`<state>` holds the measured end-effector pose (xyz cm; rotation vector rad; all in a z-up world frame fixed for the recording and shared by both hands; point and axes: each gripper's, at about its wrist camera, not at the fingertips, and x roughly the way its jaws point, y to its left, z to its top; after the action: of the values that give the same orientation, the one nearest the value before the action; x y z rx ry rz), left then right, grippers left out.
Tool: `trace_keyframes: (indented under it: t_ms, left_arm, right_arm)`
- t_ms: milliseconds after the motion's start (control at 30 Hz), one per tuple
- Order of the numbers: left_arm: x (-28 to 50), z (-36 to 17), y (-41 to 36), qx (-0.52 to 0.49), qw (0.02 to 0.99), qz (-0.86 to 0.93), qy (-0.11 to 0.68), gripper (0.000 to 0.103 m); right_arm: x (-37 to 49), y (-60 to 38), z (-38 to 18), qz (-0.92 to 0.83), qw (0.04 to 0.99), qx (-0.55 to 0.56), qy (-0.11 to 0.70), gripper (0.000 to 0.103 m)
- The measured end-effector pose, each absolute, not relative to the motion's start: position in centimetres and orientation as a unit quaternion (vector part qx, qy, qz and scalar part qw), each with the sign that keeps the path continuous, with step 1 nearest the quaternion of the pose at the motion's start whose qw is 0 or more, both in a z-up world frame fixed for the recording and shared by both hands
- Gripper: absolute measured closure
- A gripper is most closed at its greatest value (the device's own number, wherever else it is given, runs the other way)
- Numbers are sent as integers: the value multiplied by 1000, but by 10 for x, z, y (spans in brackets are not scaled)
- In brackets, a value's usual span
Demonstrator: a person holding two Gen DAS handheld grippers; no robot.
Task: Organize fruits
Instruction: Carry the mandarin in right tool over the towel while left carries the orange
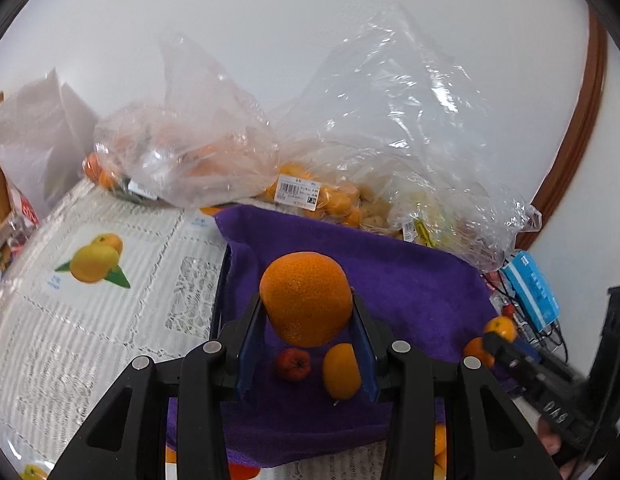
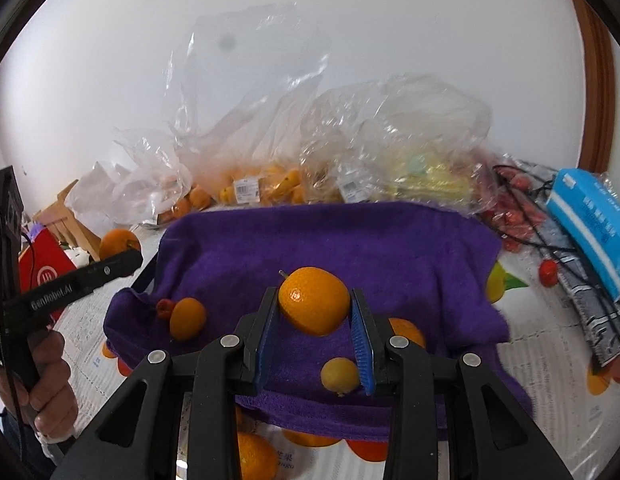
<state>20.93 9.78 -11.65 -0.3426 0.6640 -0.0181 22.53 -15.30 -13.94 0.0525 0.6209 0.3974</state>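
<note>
My left gripper (image 1: 306, 300) is shut on a large orange (image 1: 306, 280) above the purple towel (image 1: 409, 280). Below it on the towel lie a small red fruit (image 1: 292, 364) and a small oval orange fruit (image 1: 341, 370). My right gripper (image 2: 313, 294) is shut on a smaller orange (image 2: 313, 308) over the same towel (image 2: 349, 240). A little yellow fruit (image 2: 339, 375) and another orange (image 2: 409, 332) lie under it. The oval fruit (image 2: 187, 318) and red fruit (image 2: 164, 309) lie to its left. Each gripper shows at the edge of the other's view, fruit in its jaws.
Clear plastic bags (image 1: 198, 148) of oranges and other fruit are heaped along the wall behind the towel. A blue box (image 2: 589, 224) and black cords lie at the right, a red box (image 2: 46, 264) at the left. A fruit-printed lace tablecloth (image 1: 90, 280) covers the table.
</note>
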Motion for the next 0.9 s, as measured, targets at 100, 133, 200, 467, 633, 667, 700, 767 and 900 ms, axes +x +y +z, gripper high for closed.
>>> trace_keyframes:
  t_ms: [100, 133, 200, 467, 633, 667, 700, 767, 900]
  left_arm:
    - [210, -120, 97, -166, 930, -7, 329, 64]
    - [211, -121, 96, -162, 930, -5, 330, 64]
    - [212, -122, 93, -157, 930, -6, 333, 64]
    - [214, -126, 86, -151, 927, -14, 343, 64]
    - [213, -125, 80, -143, 927, -24, 347, 64]
    - [213, -125, 79, -141, 926, -27, 348, 64]
    - [214, -126, 78, -140, 926, -29, 349, 64]
    - [214, -127, 75, -134, 926, -31, 352, 64]
    - [218, -132, 70, -122, 922, -29, 366, 64]
  right_arm:
    - [231, -147, -149, 200, 927, 26, 317, 68]
    - [231, -145, -150, 200, 926, 25, 319, 68]
    - [232, -144, -154, 201, 926, 25, 319, 68]
    - [233, -136, -164, 206, 921, 10, 332, 68]
    - [233, -134, -163, 212, 918, 4, 335, 68]
    - [234, -133, -164, 214, 916, 3, 339, 68]
    - [234, -133, -165, 216, 915, 2, 341, 68]
    - [234, -130, -166, 218, 914, -2, 342, 68]
    - [233, -127, -167, 219, 913, -12, 345, 68]
